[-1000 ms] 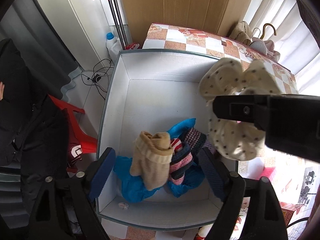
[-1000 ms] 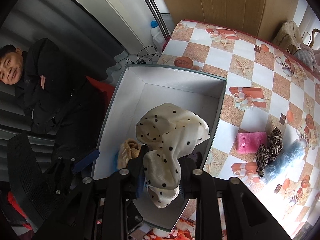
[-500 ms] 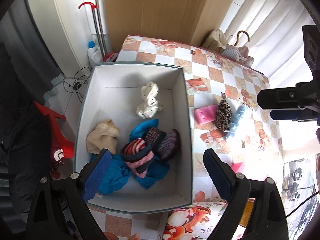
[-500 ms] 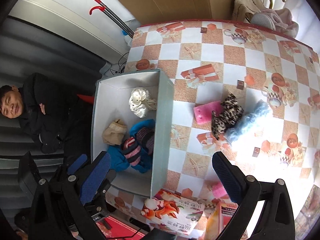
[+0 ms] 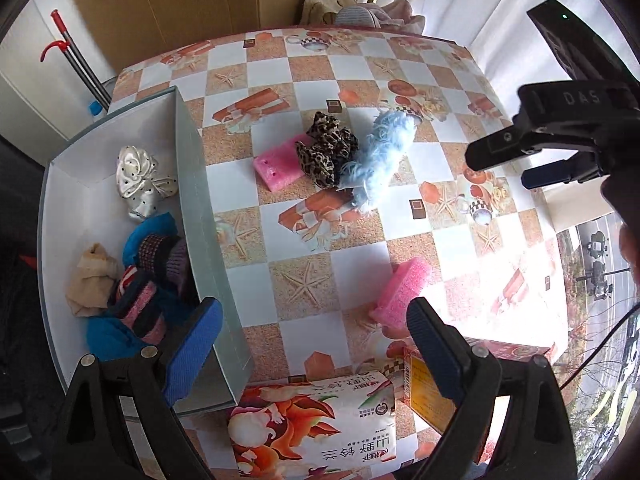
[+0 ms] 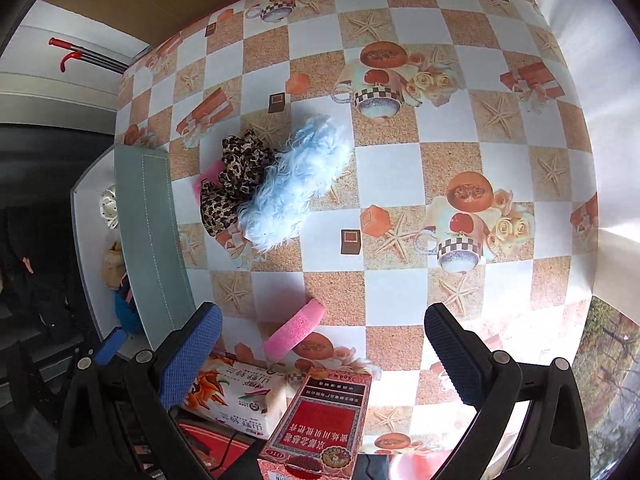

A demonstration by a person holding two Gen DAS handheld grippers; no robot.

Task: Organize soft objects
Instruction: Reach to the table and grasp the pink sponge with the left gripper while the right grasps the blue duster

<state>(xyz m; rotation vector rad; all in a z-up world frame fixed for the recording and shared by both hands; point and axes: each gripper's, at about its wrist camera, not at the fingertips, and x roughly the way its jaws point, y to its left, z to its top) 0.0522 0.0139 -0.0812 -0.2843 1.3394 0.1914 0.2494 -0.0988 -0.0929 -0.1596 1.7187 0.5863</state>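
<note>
A grey-white box (image 5: 198,184) at the table's left holds a cream polka-dot cloth (image 5: 140,184), a beige sock (image 5: 90,280), blue cloth and striped socks (image 5: 156,280). On the table lie a leopard-print scrunchie (image 5: 326,150) (image 6: 236,176), a fluffy light-blue piece (image 5: 380,160) (image 6: 296,184), a pink sponge (image 5: 276,164) under the scrunchie and a second pink sponge (image 5: 402,292) (image 6: 294,330) near the front. My left gripper (image 5: 314,350) is open and empty above the box's right wall. My right gripper (image 6: 322,356) is open and empty above the front of the table; it also shows in the left wrist view (image 5: 560,148).
A tissue pack (image 5: 316,428) (image 6: 236,396) and a red carton (image 6: 320,416) lie at the table's front edge. Clothes and a hanger (image 5: 360,4) sit at the far edge by a cardboard sheet. A mop with red handle (image 5: 72,64) stands at the far left.
My right gripper has let go of the polka-dot cloth, which now lies in the box. Both grippers have moved right and up, away from the box, over the table.
</note>
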